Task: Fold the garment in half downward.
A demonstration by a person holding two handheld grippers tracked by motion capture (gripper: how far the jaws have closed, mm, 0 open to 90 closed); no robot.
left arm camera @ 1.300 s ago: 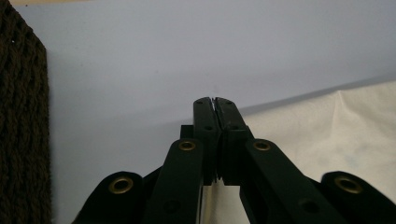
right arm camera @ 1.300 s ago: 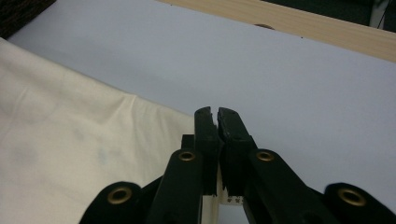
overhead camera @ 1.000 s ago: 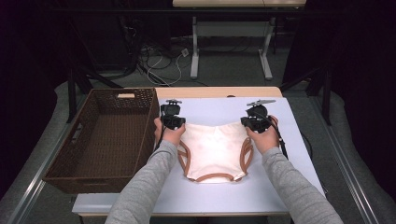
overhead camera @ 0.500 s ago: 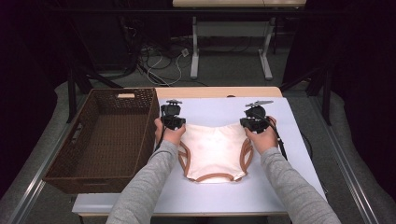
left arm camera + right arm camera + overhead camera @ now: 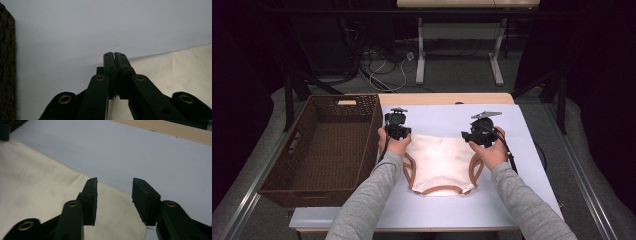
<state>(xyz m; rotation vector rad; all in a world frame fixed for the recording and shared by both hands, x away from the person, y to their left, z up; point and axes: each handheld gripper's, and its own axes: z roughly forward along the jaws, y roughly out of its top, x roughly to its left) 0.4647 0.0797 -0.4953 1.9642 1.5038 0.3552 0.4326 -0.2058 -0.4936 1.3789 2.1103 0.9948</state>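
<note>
Here, garment: a cream fabric garment with brown trimmed edges [image 5: 439, 162] lies flat on the pale lilac-topped table [image 5: 522, 125], just beside the dark brown woven wicker basket [image 5: 329, 145] and on the side of it towards the person's right.
Garment edge: its straight far edge runs between the two hand-held grippers; the brown-trimmed curved openings lie on the side nearer the person.
Left hand-held gripper: the left hand-held gripper [image 5: 396, 126] sits at the garment's far corner nearest the basket, between basket wall and cloth.
Left jaws: in the left gripper view the left hand-held gripper [image 5: 115, 55] has its black jaws pressed together, with the tips right at the cloth's edge; whether any fabric [image 5: 175, 72] is pinched between them I cannot tell.
Right hand-held gripper: the right hand-held gripper [image 5: 479, 131] is at the garment's other far corner, well apart from the basket.
Right jaws: in the right gripper view the right hand-held gripper [image 5: 114, 181] has its jaws standing apart, one over the cream cloth [image 5: 37, 190] near its corner, the other over bare table just beside the cloth's edge.
Basket in left gripper view: a strip of the basket's dark weave [image 5: 7, 67] shows at the edge, away from the jaws.
Arms: grey sleeves [image 5: 372, 200] reach in along both sides of the garment.
</note>
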